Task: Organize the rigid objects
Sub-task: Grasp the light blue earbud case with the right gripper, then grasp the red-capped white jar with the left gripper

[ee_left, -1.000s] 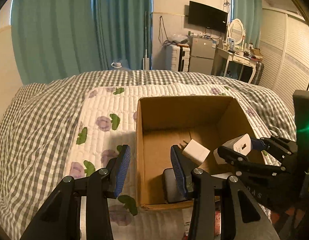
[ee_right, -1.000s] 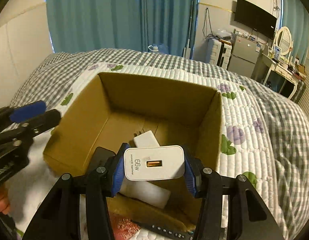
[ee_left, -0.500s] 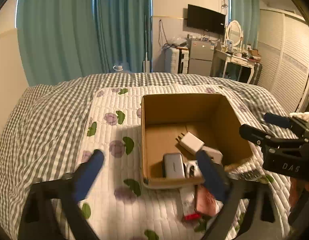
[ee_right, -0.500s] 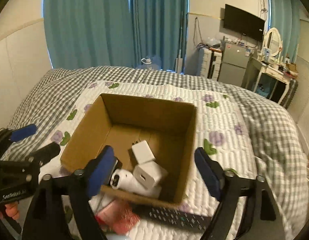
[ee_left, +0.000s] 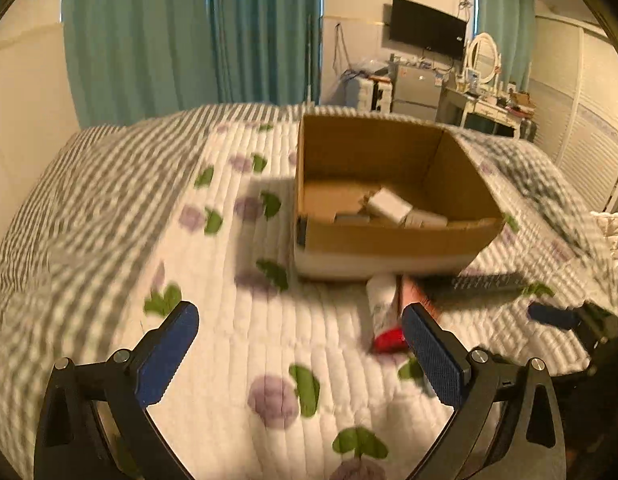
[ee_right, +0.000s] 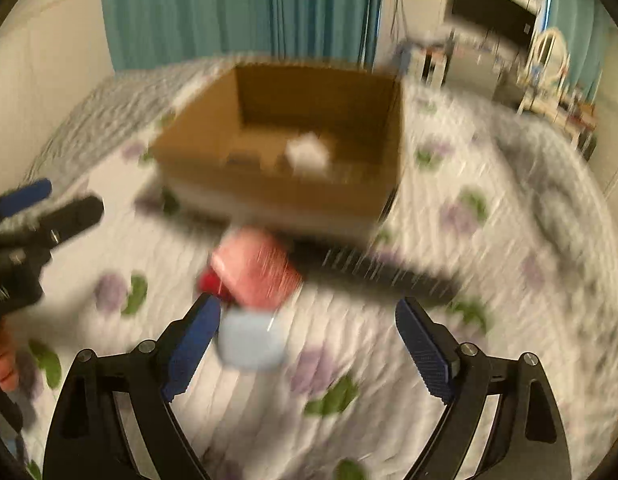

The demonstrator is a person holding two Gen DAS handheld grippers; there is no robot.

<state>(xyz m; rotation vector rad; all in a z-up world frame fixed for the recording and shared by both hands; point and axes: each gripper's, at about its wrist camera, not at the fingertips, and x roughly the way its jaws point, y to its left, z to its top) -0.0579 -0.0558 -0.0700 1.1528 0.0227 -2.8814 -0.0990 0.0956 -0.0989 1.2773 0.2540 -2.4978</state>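
A brown cardboard box [ee_left: 393, 240] stands on the flowered quilt, holding white chargers [ee_left: 389, 205] and a grey device. In front of it lie a white tube with a red cap [ee_left: 383, 308], a pink packet [ee_right: 255, 266], a black remote [ee_right: 373, 270] and a pale blue-white block [ee_right: 251, 344]. My left gripper [ee_left: 301, 350] is open and empty, low over the quilt before the box. My right gripper [ee_right: 307, 340] is open and empty, close to the pale block; this view is blurred. The box also shows there [ee_right: 281, 184].
The white flowered quilt [ee_left: 237, 320] lies on a grey checked bedspread [ee_left: 89, 200]. Teal curtains, a television, a fridge and a dressing table stand behind the bed. The left gripper appears at the left of the right wrist view [ee_right: 33, 208].
The right gripper opened and dropped the white 66W charger into the box. Both grippers opened wide, pulled back from the box and sank toward the quilt in front of it.
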